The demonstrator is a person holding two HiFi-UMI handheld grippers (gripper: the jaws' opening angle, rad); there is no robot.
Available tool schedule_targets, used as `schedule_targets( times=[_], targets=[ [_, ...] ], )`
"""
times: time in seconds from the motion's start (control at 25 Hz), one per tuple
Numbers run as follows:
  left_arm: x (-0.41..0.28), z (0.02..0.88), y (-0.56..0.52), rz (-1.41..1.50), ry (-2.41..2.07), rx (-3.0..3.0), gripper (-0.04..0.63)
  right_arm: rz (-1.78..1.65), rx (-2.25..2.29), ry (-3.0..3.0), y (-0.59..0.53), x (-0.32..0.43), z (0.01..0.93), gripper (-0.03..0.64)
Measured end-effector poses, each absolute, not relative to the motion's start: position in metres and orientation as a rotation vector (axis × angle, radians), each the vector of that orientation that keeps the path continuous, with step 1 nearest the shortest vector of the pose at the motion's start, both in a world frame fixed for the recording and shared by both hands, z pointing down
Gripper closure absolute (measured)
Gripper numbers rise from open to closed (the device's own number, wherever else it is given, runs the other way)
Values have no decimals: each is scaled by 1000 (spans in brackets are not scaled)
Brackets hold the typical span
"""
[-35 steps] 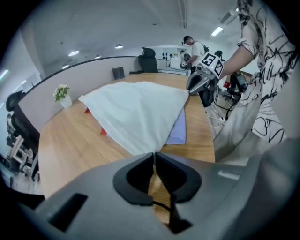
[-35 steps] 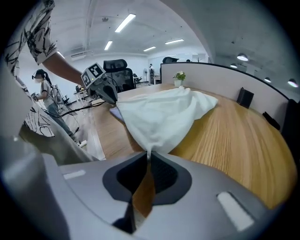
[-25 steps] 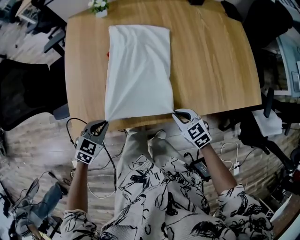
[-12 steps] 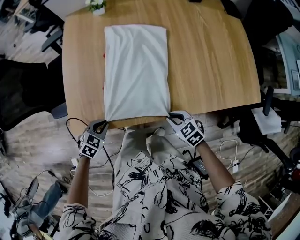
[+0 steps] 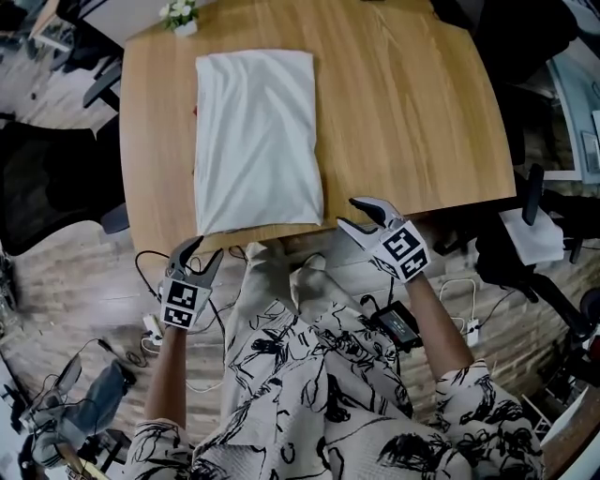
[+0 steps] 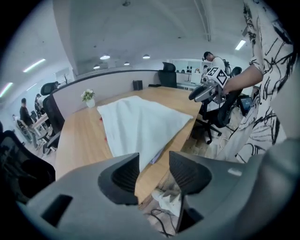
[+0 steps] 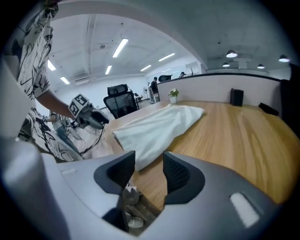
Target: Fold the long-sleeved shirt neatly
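1. The long-sleeved shirt (image 5: 258, 141) lies folded into a flat white rectangle on the wooden bench (image 5: 412, 122). It sits toward the bench's left half, with its long sides running away from the person.
2. The shirt's near short edge lies close along the bench's near edge. Its far edge ends near a small pot of white flowers (image 5: 178, 14) at the far left corner.
3. The left gripper (image 5: 200, 255) hangs off the bench's near edge, above the floor, just beside the shirt's near left corner and clear of the cloth.
4. In the left gripper view, the left gripper (image 6: 153, 164) has its jaws apart. They have just been opening, and nothing sits between them. The gap shows only the shirt (image 6: 140, 124) corner and the bench edge farther off.
5. The right gripper (image 5: 361, 214) hovers at the bench's near edge, just right of the shirt's near right corner, without touching it.
6. In the right gripper view, the right gripper (image 7: 149, 164) likewise stands with its jaws parted. They have just been opening, and they are empty. The shirt (image 7: 159, 126) lies beyond them on the bench (image 7: 234, 136).
7. A black office chair (image 5: 47, 187) stands left of the bench, and cables (image 5: 150, 262) trail over the floor near the left gripper.
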State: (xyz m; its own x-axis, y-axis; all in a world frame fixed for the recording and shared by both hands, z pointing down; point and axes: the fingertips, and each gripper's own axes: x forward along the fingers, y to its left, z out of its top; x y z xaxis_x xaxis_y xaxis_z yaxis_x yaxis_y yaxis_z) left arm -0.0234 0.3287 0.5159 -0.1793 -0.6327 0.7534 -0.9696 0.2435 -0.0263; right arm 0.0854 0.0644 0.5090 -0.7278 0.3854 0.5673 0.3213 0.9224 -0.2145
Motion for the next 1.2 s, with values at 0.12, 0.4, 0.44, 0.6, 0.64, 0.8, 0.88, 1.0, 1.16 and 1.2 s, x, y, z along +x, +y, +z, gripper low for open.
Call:
schedule_targets(
  times=[0.12, 0.4, 0.44, 0.6, 0.64, 0.8, 0.88, 1.0, 1.16, 1.2],
  targets=[
    [-14, 478, 307, 589, -2043, 1468, 397, 191, -414, -2598, 37, 87, 468, 417],
    [-27, 350, 319, 197, -2499, 1347, 594, 253, -121, -2965, -30, 115, 340, 618],
    [-30, 332, 322, 172, -2549, 1339, 594, 260, -87, -2995, -36, 120, 326, 618],
    [-42, 262, 330, 96, -2722, 1337, 594, 219, 21, -3088, -49, 140, 276, 618],
    [-46, 248, 334, 84, -2751, 1333, 594, 205, 45, -3112, -49, 144, 265, 618],
    [-60, 207, 352, 34, -2808, 1331, 594, 158, 197, -3168, -50, 163, 230, 618],
    [-66, 197, 361, 39, -2828, 1340, 594, 125, 289, -3169, -52, 171, 219, 617],
    [-76, 189, 375, 54, -2854, 1339, 594, 93, 408, -3174, -51, 177, 204, 617],
    [-86, 181, 398, 52, -2884, 1316, 594, 69, 493, -3191, -39, 184, 190, 617],
    [-89, 179, 404, 50, -2894, 1304, 594, 65, 509, -3198, -36, 186, 187, 617]
  ],
)
